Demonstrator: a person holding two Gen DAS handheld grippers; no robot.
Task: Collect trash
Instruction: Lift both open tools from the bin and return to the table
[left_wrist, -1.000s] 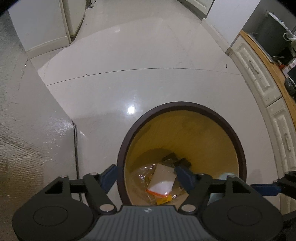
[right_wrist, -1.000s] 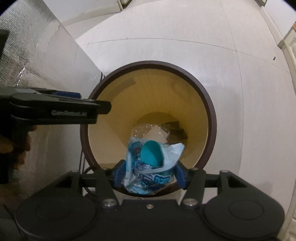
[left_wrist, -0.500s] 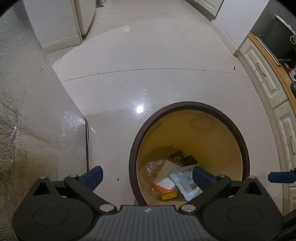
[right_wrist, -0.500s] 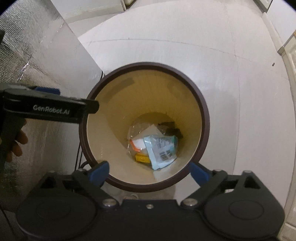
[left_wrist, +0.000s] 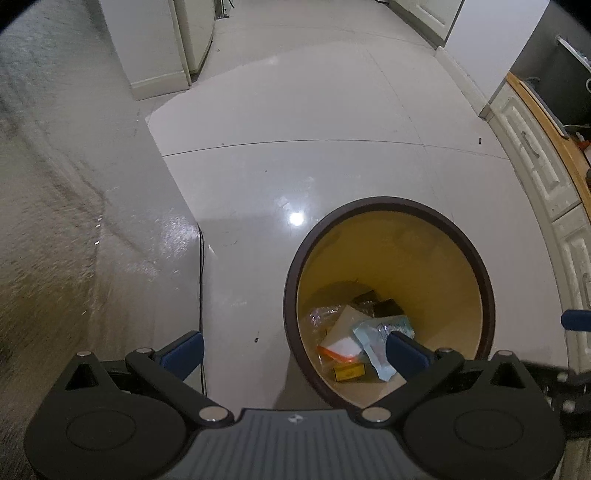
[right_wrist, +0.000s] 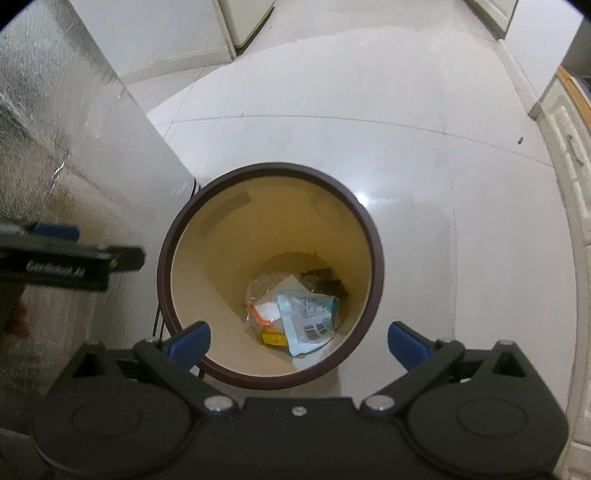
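Both grippers hang above the bin (right_wrist: 271, 173); left gripper (left_wrist: 293, 349) has its jaws spread, empty; right gripper (right_wrist: 297, 338) is opening its jaws, nothing between them; trash (right_wrist: 295, 310) lies heaped at the bin's bottom, its lower pieces hidden under a pale blue wrapper (right_wrist: 308, 319)

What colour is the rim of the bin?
Dark brown; the bin rim shows best in the right wrist view.

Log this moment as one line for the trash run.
left tongs: open, empty | right tongs: opening, nothing between | blue wrapper: lying in bin | phase: above bin
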